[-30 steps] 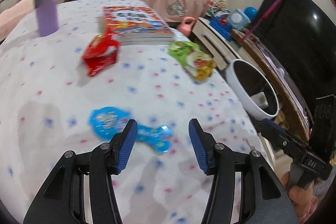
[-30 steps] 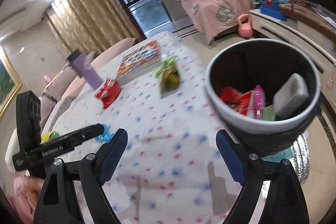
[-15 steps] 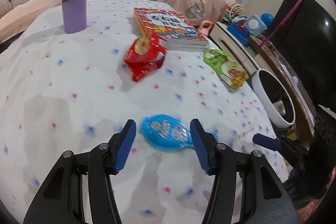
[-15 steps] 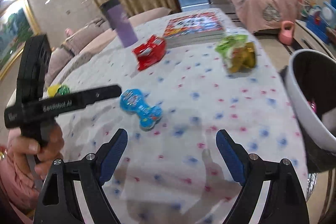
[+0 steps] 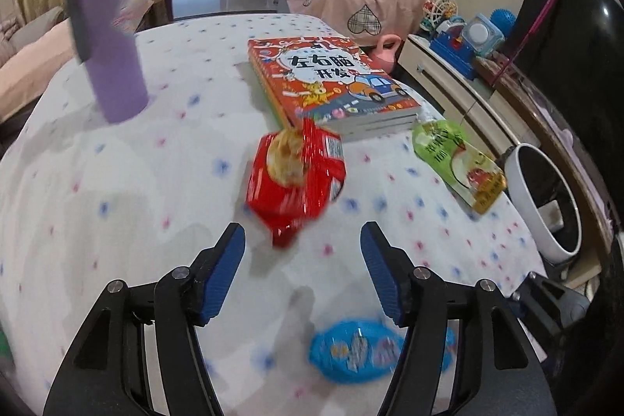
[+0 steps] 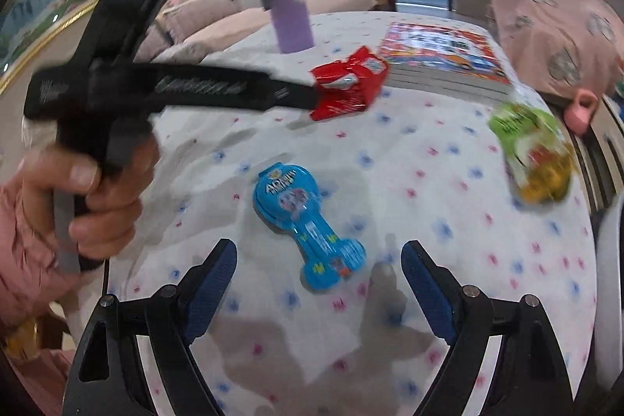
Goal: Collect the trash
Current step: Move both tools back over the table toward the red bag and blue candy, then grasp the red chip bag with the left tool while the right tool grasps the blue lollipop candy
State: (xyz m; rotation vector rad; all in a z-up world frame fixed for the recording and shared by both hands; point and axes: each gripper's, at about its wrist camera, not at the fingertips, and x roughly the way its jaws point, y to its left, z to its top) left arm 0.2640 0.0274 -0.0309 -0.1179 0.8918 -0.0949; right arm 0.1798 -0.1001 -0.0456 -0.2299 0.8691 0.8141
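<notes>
Red snack packet (image 5: 298, 178) at centre, ahead of the opening, empty left hand-held gripper (image 5: 302, 266); picture book (image 5: 331, 84) just behind; right hand-held gripper (image 6: 318, 277) wide, empty; dotted counter (image 5: 156, 182).

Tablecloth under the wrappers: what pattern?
White tablecloth with small blue and pink marks; clearest in the right wrist view.

Three wrappers (image 5: 296, 178), one book (image 5: 331, 80), one tumbler (image 5: 109, 38)

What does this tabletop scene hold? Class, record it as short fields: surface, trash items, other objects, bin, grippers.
surface: white dotted tablecloth
trash items: red crinkled snack packet; green plastic pouch; blue bone-shaped wrapper
other objects: purple tumbler with dark lid; colourful picture book
bin: white-rimmed round bin beside the table edge
grippers: left gripper opening, empty; right gripper open, empty
</notes>
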